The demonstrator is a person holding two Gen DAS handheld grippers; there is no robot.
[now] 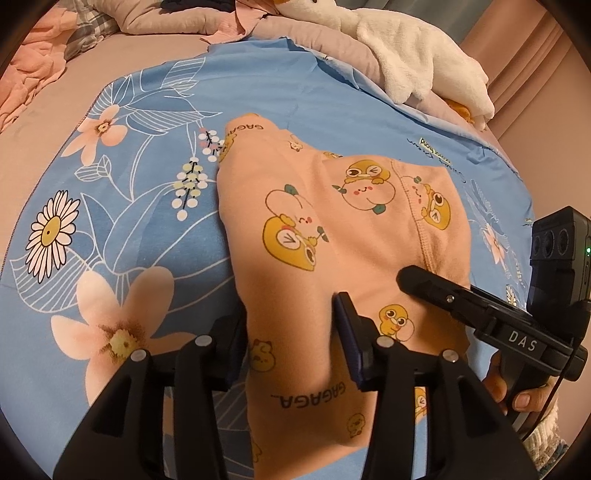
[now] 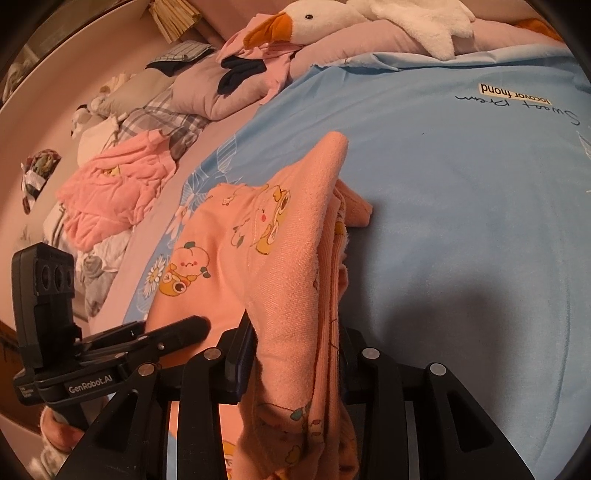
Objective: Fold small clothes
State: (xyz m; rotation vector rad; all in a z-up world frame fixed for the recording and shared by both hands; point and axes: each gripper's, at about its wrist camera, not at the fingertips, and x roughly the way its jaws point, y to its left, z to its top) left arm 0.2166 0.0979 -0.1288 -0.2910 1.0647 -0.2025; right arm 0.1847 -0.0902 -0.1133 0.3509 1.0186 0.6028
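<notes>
Blue floral bedsheet (image 1: pixel 155 236) carries the peach garment (image 1: pixel 332 236). I see left gripper (image 1: pixel 291 332) spread astride 1 fold, right gripper (image 2: pixel 295 354) pinching its bunched edge.

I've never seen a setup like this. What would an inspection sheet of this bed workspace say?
Surface: blue floral sheet spread over a bed.
Job's things: peach cartoon-print garment, partly folded, lying on the sheet.
Clutter: plush goose, crumpled pink clothes and plaid bedding at the far edge.
Grippers: left gripper has cloth filling its gap, grip unclear; right gripper is closed on a raised fold.
Cables: thin black cable by the right handle.
Surroundings: pink curtain; little else can be made out.
</notes>
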